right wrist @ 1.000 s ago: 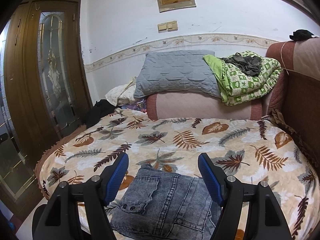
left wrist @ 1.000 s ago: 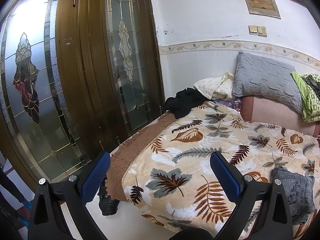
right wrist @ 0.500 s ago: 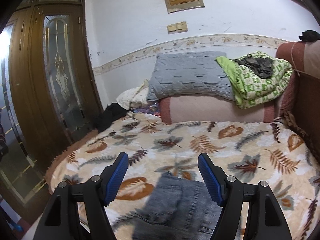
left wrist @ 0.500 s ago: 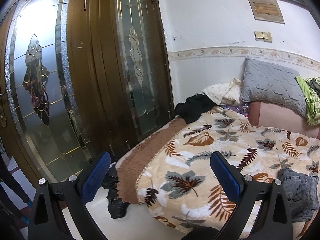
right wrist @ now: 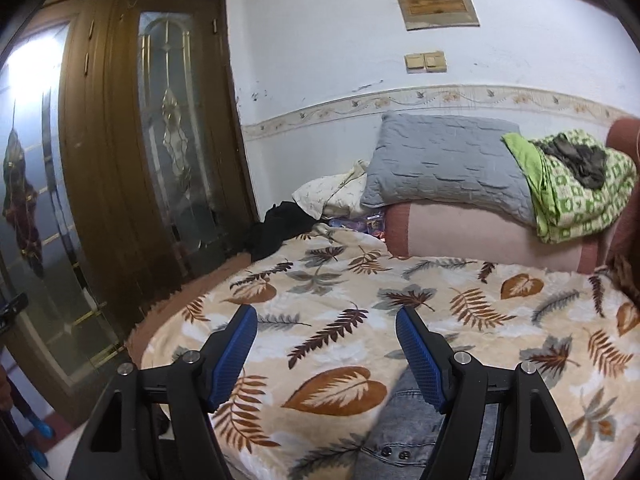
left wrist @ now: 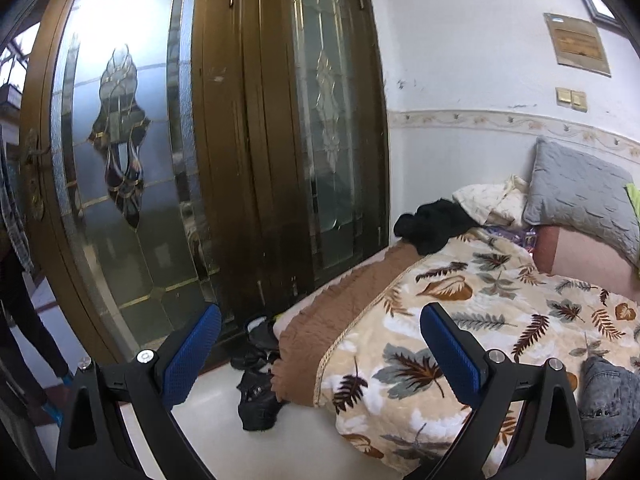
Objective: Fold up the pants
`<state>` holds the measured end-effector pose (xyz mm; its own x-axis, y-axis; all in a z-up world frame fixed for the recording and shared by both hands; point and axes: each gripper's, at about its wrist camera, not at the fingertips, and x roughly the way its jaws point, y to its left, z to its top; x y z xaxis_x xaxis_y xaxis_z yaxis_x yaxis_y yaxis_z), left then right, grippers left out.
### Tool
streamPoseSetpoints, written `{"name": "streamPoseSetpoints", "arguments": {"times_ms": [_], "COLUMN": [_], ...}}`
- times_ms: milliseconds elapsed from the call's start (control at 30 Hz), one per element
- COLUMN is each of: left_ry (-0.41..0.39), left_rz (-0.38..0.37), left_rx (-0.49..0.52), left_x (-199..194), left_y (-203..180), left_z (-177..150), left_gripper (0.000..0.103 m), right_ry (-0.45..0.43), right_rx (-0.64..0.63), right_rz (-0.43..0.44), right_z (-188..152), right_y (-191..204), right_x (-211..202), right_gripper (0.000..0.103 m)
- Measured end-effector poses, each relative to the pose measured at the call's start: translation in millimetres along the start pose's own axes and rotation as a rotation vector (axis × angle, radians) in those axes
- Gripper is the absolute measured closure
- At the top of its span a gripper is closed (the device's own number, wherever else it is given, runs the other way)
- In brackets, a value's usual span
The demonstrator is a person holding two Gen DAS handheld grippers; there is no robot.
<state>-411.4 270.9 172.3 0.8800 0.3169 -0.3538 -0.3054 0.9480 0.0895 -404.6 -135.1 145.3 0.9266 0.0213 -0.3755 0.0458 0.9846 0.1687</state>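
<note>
**Both grippers off the jeans, held over the near edge of the bed**

We see the left gripper (left wrist: 320, 354) level and pointing past the bed's corner toward the glass-paned wooden doors (left wrist: 248, 152), its blue pads (left wrist: 192, 356) spread wide with nothing between them. Floor, a pile of dark shoes (left wrist: 258, 380) and the brown bed skirt fill the gap. The right gripper (right wrist: 326, 356) is also level, aimed across the leaf-print blanket (right wrist: 360, 300) toward the grey pillow (right wrist: 448, 160); its fingers stand well apart and hold nothing.

The folded grey denim pants (right wrist: 404, 432) lie on the blanket at the near edge of the bed. In the right wrist view they sit low in the frame, partly behind the right-hand finger and cut off by the bottom border. In the left wrist view only a slice of the pants (left wrist: 608, 404) shows at the far right, beside the gripper's arm. We cannot make out how neat the fold is. A dark garment (right wrist: 280, 228) lies bunched at the bed's far corner.
</note>
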Motion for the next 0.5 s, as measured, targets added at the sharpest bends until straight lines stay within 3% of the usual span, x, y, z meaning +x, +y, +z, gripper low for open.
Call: {"name": "streamPoseSetpoints", "arguments": {"times_ms": [333, 500], "left_ry": [0.028, 0.021], "left_rz": [0.037, 0.001], "left_rx": [-0.012, 0.038], "left_x": [5, 1], "left_y": [-1, -26], "left_z": [-3, -2], "left_gripper": [0.003, 0.003], "right_ry": [0.003, -0.061], "right_rx": [0.062, 0.139], "right_rz": [0.0, -0.134], "right_z": [-2, 13], "right_y": [-27, -89], "right_x": [-5, -33], "right_gripper": [0.028, 0.028]}}
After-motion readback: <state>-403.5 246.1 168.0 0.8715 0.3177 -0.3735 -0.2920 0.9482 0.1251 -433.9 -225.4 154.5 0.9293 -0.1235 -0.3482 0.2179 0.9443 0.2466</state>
